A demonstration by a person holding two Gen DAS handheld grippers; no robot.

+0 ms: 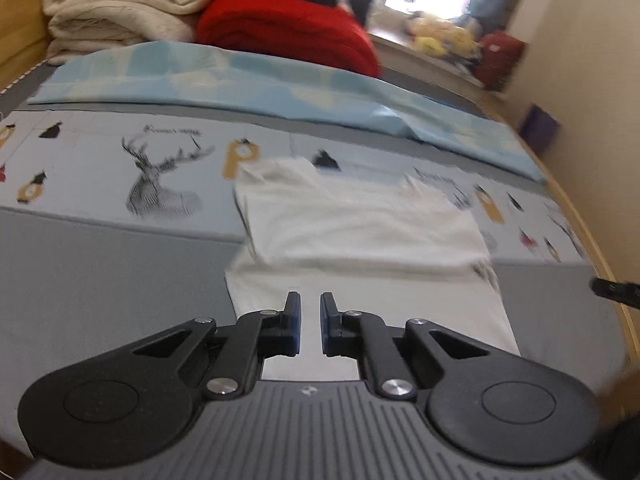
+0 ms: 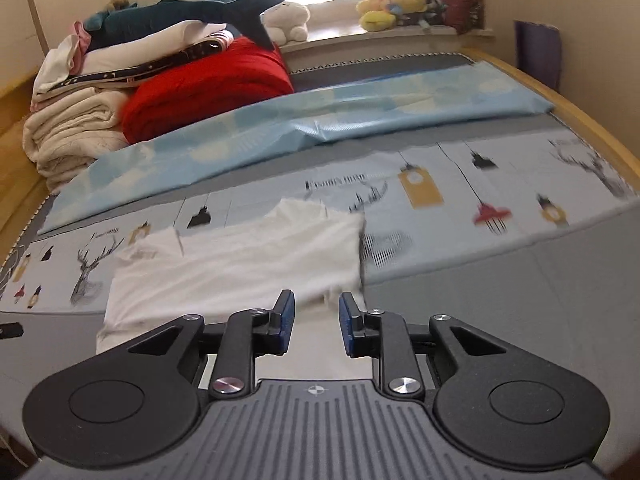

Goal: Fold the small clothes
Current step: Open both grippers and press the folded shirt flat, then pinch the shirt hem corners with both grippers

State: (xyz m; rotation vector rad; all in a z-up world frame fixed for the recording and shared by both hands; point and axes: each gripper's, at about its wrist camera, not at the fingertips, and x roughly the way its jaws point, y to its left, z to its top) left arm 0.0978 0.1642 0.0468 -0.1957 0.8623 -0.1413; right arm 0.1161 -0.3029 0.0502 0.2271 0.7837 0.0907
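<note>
Jaws on both the left gripper (image 1: 310,322) and right gripper (image 2: 317,322) stand apart and empty above the half-folded white garment (image 1: 360,220) on the bed (image 1: 100,280), seemingly freed for regrasping.

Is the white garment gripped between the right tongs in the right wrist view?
No: the right tongs stand apart and empty, above the white cloth garment lying on the bed.

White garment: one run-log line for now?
white garment folded over, on bed | left gripper open, empty | right gripper open, empty
</note>
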